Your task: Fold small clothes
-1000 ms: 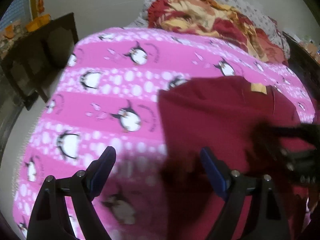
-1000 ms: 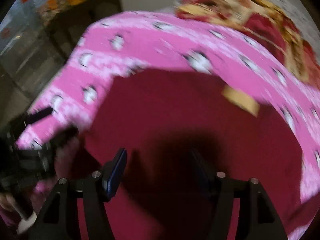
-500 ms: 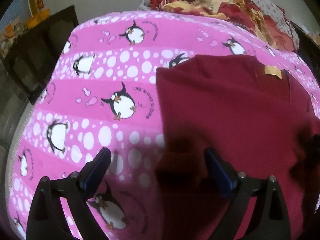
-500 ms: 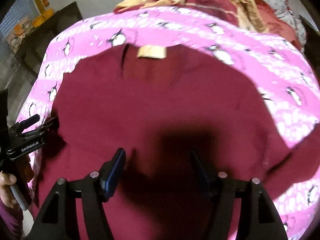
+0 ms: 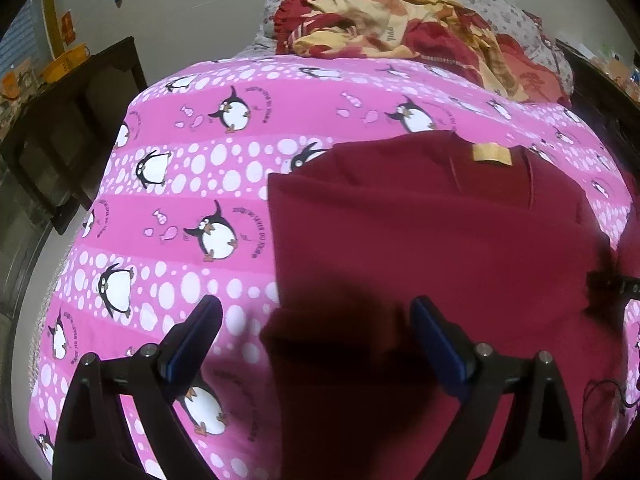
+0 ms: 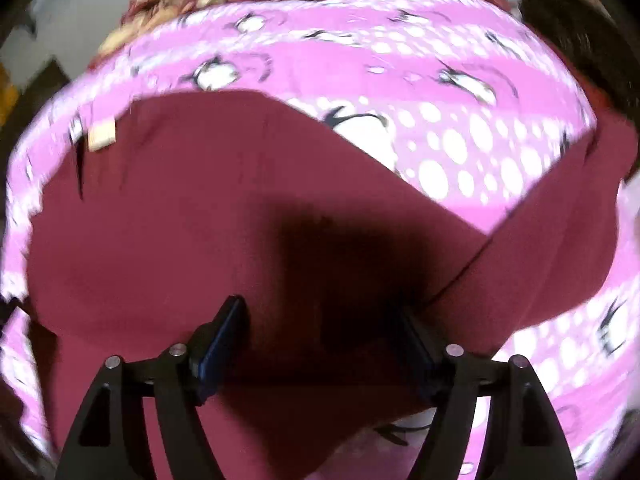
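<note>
A dark red garment (image 5: 420, 240) with a tan neck label (image 5: 491, 155) lies flat on a pink penguin-print sheet (image 5: 180, 184). My left gripper (image 5: 316, 320) is open and empty, hovering over the garment's left edge. In the right wrist view the garment (image 6: 180, 208) fills the lower middle, with a sleeve (image 6: 560, 232) spread out to the right and the label (image 6: 102, 136) at upper left. My right gripper (image 6: 320, 320) is open and empty above the garment's body, near where the sleeve joins.
A heap of red and yellow clothes (image 5: 400, 28) lies at the far end of the bed. A dark wooden cabinet (image 5: 68, 120) stands to the left, past the sheet's edge. The right gripper's tip (image 5: 616, 284) shows at the right rim of the left wrist view.
The right gripper has swung right across the garment, so the label now sits at its upper left and the sleeve is in view. The left gripper has stayed nearly still over the left edge.
</note>
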`<state>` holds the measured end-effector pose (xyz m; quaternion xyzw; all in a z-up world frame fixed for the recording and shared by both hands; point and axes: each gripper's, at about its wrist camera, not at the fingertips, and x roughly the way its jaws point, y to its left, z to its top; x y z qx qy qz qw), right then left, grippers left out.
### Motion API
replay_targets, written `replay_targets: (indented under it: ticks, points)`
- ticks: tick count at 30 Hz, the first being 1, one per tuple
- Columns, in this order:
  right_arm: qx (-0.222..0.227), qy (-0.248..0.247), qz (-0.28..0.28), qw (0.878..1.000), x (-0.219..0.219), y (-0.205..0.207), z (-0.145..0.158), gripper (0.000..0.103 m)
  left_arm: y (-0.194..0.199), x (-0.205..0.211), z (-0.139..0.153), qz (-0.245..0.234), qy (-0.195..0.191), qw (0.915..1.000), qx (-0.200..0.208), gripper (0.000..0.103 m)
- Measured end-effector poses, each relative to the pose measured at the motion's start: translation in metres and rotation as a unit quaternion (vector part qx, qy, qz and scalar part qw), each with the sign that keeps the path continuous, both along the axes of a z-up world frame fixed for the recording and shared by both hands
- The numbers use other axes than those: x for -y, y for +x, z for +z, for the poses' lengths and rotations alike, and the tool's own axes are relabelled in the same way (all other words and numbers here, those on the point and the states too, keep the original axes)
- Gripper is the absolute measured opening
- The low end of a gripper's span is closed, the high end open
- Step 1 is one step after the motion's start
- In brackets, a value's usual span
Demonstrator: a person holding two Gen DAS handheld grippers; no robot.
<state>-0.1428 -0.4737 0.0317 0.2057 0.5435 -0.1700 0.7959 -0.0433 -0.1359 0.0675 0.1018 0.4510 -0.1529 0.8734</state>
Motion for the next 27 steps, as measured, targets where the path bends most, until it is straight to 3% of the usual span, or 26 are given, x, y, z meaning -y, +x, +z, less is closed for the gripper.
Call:
replay_targets:
  ticks: [7, 12, 16, 27]
  points:
    - [0.04, -0.022, -0.003, 0.999, 0.004, -0.04, 0.031, 0.079, -0.008, 0.018, -0.001, -0.017, -0.006, 0.9998, -0.008, 0.094]
    - [0.06, 0.008, -0.029, 0.998, 0.016, -0.07, 0.034, 0.082, -0.01, 0.028, -0.01, -0.023, -0.006, 0.9995, -0.02, 0.094]
    - [0.068, 0.013, -0.018, 0.997, 0.006, -0.069, 0.034, 0.082, -0.013, 0.032, -0.015, -0.02, -0.014, 0.9992, -0.032, 0.094]
    - [0.086, 0.012, 0.013, 0.996, -0.03, -0.045, 0.037, 0.082, -0.018, 0.034, -0.01, -0.017, -0.015, 0.9996, -0.018, 0.094]
